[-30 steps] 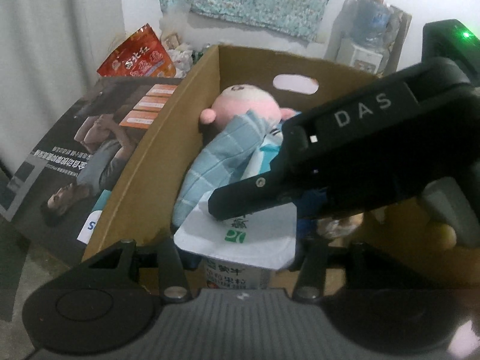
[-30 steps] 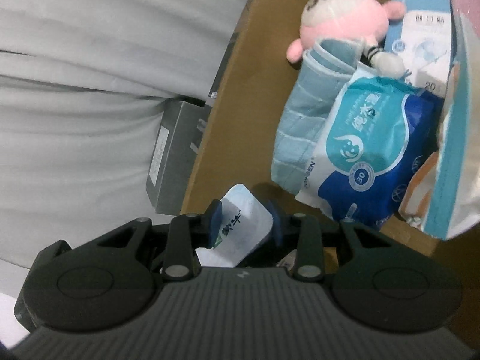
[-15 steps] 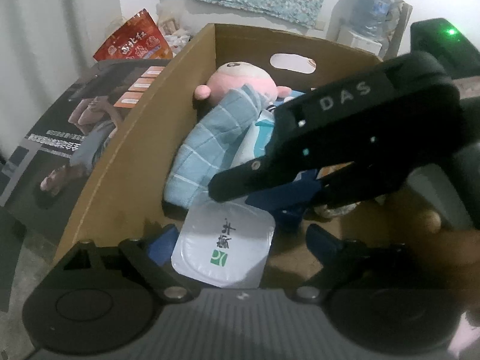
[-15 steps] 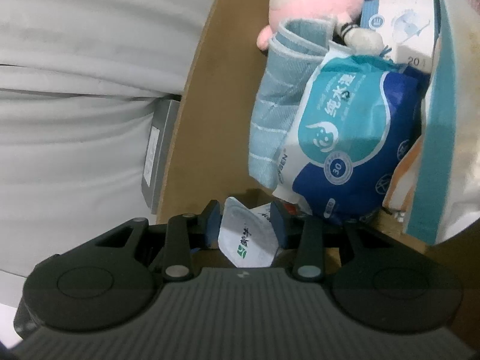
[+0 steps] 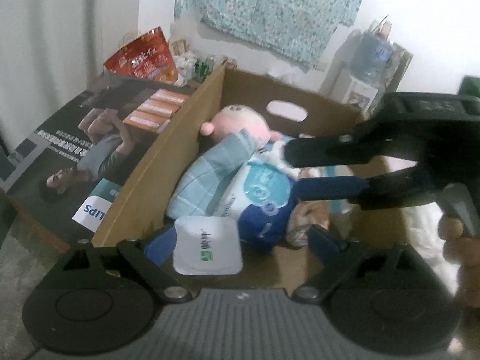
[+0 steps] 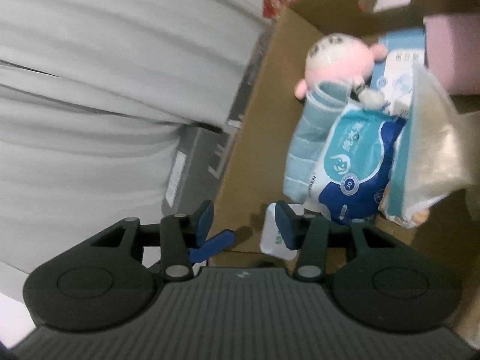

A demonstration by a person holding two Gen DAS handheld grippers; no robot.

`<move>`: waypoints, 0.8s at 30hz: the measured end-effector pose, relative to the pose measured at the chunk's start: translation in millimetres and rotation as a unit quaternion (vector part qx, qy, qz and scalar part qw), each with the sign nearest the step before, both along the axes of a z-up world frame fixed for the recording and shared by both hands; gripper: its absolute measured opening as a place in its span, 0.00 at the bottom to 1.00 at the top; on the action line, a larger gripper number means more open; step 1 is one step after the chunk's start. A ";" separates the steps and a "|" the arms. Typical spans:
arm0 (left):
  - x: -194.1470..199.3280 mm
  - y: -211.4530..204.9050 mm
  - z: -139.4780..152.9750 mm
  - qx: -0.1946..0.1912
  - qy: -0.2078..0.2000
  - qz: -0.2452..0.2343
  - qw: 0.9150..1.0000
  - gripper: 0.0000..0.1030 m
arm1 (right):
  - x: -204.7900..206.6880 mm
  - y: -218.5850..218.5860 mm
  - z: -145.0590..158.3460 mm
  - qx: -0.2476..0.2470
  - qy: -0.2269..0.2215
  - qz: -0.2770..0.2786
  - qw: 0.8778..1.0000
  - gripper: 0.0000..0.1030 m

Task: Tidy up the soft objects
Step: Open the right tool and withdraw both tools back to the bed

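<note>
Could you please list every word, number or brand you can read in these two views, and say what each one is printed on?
"LIPS", upside down and cut off: white corner of the printed box beside the cardboard box.
"30": round badge on the blue wipes pack.
"NEWEN", uncertain: that pack's edge.
Chinese characters on the wipes pack, the white pouch, the red snack bag and the pale blue packet: too blurred to read.

Dim indoor light, motion blur, fisheye-warped edges
</note>
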State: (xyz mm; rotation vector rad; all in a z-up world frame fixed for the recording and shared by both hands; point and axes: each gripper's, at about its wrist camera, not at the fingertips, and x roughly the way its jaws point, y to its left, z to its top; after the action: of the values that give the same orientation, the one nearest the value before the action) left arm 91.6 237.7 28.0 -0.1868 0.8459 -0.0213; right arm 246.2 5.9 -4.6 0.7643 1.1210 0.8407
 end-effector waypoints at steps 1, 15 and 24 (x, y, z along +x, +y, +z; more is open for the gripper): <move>-4.1 -3.5 4.3 -0.003 -0.007 -0.005 1.000 0.92 | -6.3 -10.2 7.0 0.004 -0.010 -0.006 1.000 0.47; -26.4 -144.3 28.8 -0.071 -0.104 -0.173 0.977 0.99 | -167.1 -238.5 25.7 0.007 -0.104 -0.214 0.971 0.60; -22.6 -257.2 -3.6 -0.050 -0.072 -0.299 0.950 0.99 | -253.4 -356.7 -6.3 -0.066 -0.094 -0.341 0.933 0.61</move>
State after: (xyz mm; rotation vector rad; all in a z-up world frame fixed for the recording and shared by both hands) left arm 69.0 -19.4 24.4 -0.0175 0.7302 -0.6417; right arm -7.2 -350.8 -10.9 0.8626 0.6562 0.2386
